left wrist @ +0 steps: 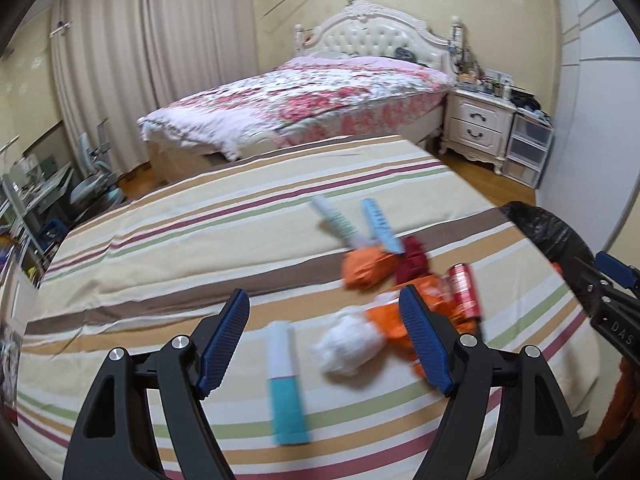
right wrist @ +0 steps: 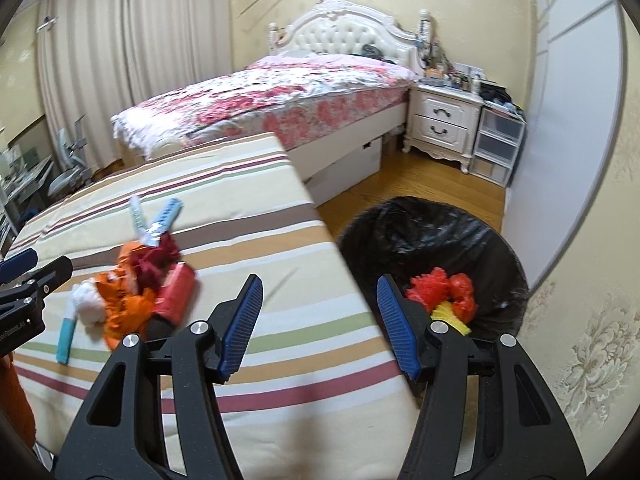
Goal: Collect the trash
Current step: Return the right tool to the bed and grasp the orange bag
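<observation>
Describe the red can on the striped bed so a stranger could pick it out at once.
Start at the striped bedspread and go to the litter heap near the edge that faces the black-lined bin. The red can lies on its side at the bin-side end of that heap, against the crumpled orange wrappers. It is the only hard, smooth cylinder there; its neighbours are crumpled scraps.

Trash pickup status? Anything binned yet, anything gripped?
Done: red and yellow scraps lie in the black-lined bin. In hand: nothing; left tool and right tool are open, empty. Left: orange wrappers, red can, white wad on the striped bed.
</observation>
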`<action>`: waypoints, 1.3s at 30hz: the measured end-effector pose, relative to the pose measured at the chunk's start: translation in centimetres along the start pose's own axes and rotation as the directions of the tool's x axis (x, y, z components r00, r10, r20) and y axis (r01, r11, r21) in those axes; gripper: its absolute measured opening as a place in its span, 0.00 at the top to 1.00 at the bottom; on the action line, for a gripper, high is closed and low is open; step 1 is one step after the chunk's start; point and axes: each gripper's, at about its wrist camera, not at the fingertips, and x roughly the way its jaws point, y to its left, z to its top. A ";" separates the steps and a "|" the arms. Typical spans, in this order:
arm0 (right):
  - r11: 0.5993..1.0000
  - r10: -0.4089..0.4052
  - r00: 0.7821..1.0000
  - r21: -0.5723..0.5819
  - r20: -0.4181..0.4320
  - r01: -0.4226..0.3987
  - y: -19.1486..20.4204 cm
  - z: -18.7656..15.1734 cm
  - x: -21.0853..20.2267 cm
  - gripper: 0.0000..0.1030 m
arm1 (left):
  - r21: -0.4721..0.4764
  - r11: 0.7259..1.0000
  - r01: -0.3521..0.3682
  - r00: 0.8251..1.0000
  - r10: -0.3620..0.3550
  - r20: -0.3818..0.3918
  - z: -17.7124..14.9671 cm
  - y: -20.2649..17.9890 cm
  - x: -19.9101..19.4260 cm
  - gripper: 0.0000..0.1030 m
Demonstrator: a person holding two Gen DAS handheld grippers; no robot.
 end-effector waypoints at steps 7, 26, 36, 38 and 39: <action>0.993 0.078 0.997 -0.089 -0.012 -0.079 5.3 0.0 -0.2 0.44 | -0.088 0.994 -0.061 0.998 0.059 -0.022 -1.7 5.4 -0.3 0.27; 0.952 0.178 0.977 -0.230 -0.119 -0.201 13.6 -1.3 2.0 0.44 | -0.163 0.983 -0.084 0.995 0.074 -0.064 -4.2 10.3 0.1 0.27; 0.941 0.163 0.979 -0.279 -0.119 -0.191 14.5 -2.0 2.5 0.67 | -0.145 0.987 -0.068 0.996 0.057 -0.073 -4.1 9.0 0.4 0.27; 0.940 0.168 0.979 -0.279 -0.114 -0.194 14.5 -1.9 2.2 0.67 | -0.138 0.988 -0.063 0.996 0.053 -0.072 -4.1 8.7 0.3 0.27; 0.941 0.169 0.979 -0.277 -0.111 -0.194 14.3 -1.8 2.2 0.67 | -0.134 0.989 -0.060 0.996 0.051 -0.071 -4.0 8.6 0.4 0.27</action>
